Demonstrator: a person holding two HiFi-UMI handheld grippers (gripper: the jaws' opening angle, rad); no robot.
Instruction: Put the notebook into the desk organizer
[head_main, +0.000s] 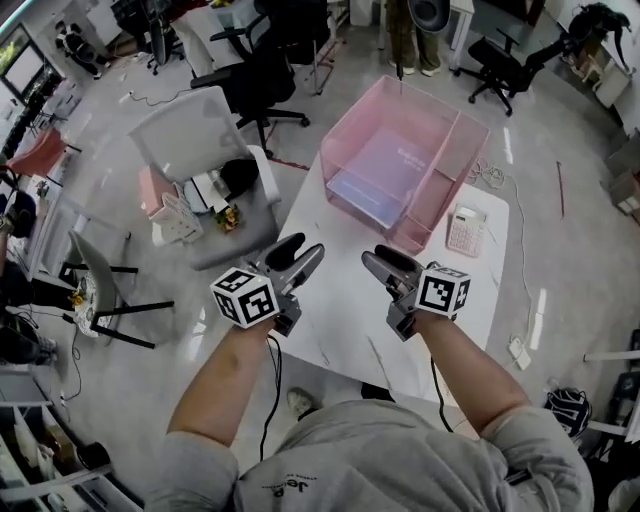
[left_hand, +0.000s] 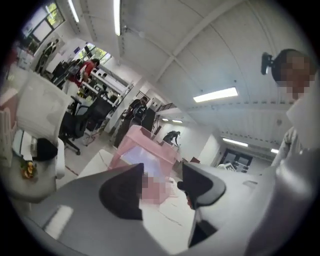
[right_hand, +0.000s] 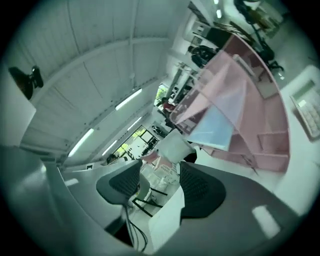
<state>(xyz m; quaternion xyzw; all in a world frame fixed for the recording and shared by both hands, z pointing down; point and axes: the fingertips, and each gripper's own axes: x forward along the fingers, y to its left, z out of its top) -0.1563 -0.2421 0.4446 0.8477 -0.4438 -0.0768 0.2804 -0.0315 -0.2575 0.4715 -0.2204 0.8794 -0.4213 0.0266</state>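
1. Notebook (head_main: 378, 178) is in neither hand-held gripper; it sits in the desk organizer (head_main: 432, 101), as item 4 tells.
2. From where I stand, the left hand-held gripper (head_main: 308, 247) has its jaws partly apart with nothing between them. In its own view (left_hand: 162, 175) only the white tabletop and the pink box show through the gap.
3. The right hand-held gripper (head_main: 379, 257) has its jaws spread wide and is just as empty. Its own view (right_hand: 160, 172) shows only the room past the two dark pads.
4. Both are held side by side over the near part of the tabletop (head_main: 335, 315) and point toward the organizer without touching it.
5. Past the jaws, the organizer is a clear pink box at the far end of the tabletop, split into a large compartment and a narrow one to the right.
6. A pale blue-lilac book, the notebook lies in the large compartment, seen through the walls (right_hand: 216, 126) (left_hand: 131, 156).
7. A pink calculator (head_main: 465, 230) lies on the tabletop just right of the organizer.
8. A white office chair (head_main: 195, 150) with clutter on its seat stands to the left of the tabletop.
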